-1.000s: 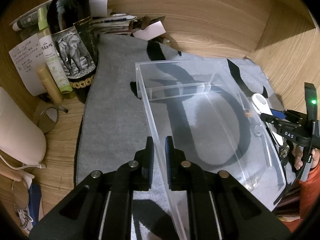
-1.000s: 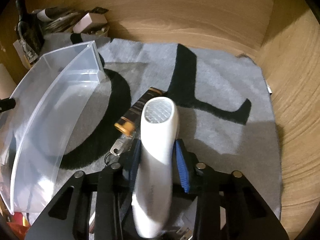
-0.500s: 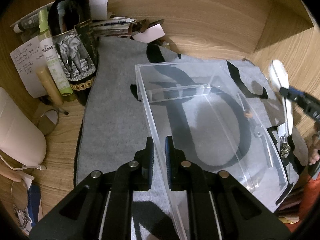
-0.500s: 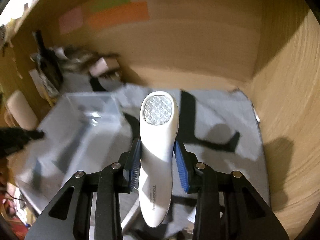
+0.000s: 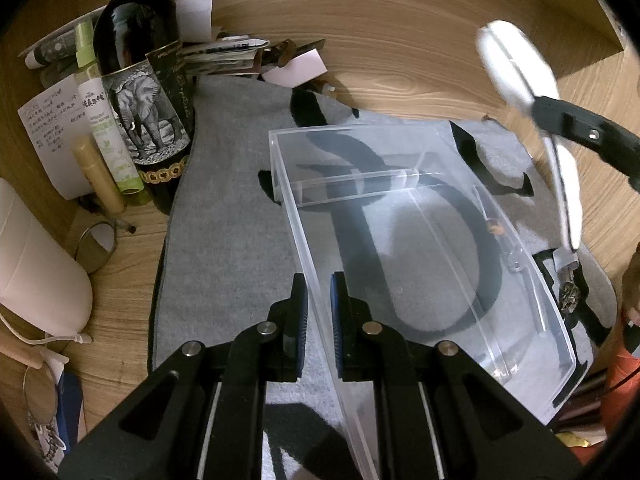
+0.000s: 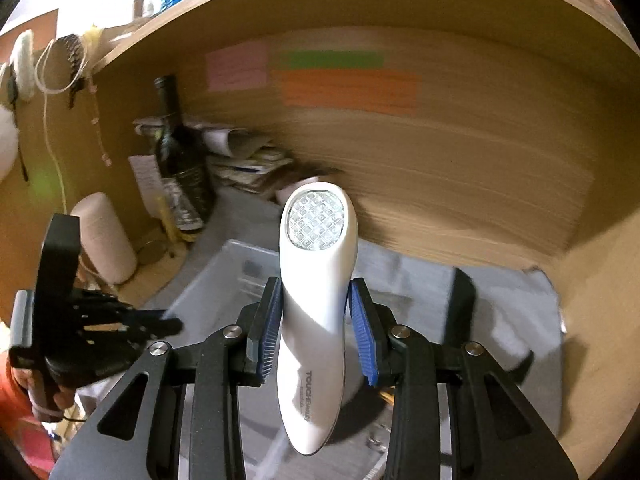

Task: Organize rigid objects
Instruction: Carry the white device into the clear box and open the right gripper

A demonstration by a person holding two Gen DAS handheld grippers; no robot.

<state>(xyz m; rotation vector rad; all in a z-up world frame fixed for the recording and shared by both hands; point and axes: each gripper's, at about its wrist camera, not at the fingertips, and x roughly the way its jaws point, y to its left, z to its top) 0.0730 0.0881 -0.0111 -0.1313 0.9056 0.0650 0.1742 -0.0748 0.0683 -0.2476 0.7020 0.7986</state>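
A white handheld device [image 6: 316, 312], its faceted lens end pointing forward, is clamped at the waist by the right gripper [image 6: 318, 320], whose jaws press it from both sides with its long axis running out along the fingers. It hangs in the air above and to the right of a clear plastic box [image 5: 420, 248], which lies on a grey mat [image 5: 228, 216] on the wooden bench [image 5: 120, 256]. The box sits below and to the left of the device, so the drop looks to call for a move leftward and down, the long body aligned with the box's length. The left gripper [image 5: 318, 304] has its jaws closed on the box's near wall, steadying it. A dark wine bottle [image 5: 140, 92] and loose papers [image 5: 224, 56] crowd the back corner; the blurred right view leaves the box's inner divider hard to place.
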